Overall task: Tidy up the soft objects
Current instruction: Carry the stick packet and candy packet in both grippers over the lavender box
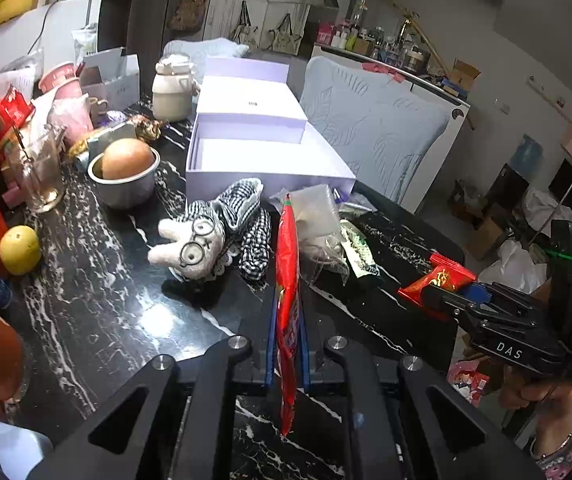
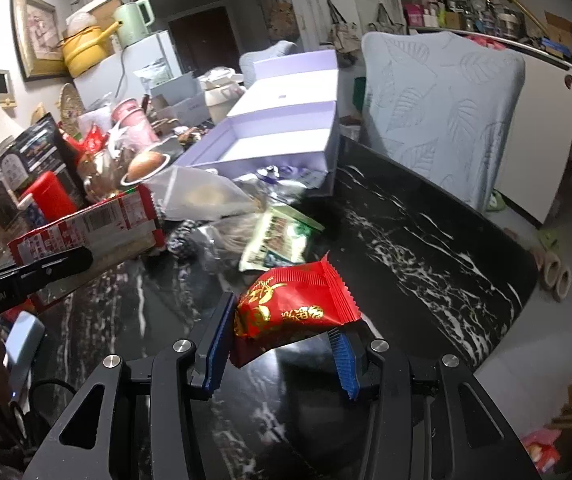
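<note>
- Snack packets, two in hand: my left claw point(image 1: 288, 320) is shut tight on a long red packet point(image 1: 287, 280), seen edge-on, clear of the tabletop point(image 1: 85, 280); my right claw point(image 2: 286, 340) is part-closed on a puffy red pillow packet point(image 2: 298, 308) with gold print, also clear of the tabletop.
- Long red packet: thin foil, light, floppy. Pinched across its flat faces near mid-length, so both ends sag; I judge a grip nearer one sealed end would let it hang straighter.
- Pillow packet: air-filled, crinkly, slick. Pads press on its sides; squeezing harder could burst the seal or crush what is inside, so I judge the crimped end seams the safer hold.
- Plush rabbit point(image 1: 193, 244) with wire glasses and checked cloth: lies on the tabletop just in front of the box. Soft, light, squashy; take it by the body, not the glasses, which look fragile.
- Green-and-white packet point(image 1: 360, 254) and clear plastic bag point(image 1: 318, 208): lie beside the rabbit, touching each other. The bag is limp and slippery; gather a fold.
- Open lilac box point(image 1: 269, 160): bare inside, just behind the pile; in my judgement the likely place for these things.
</note>
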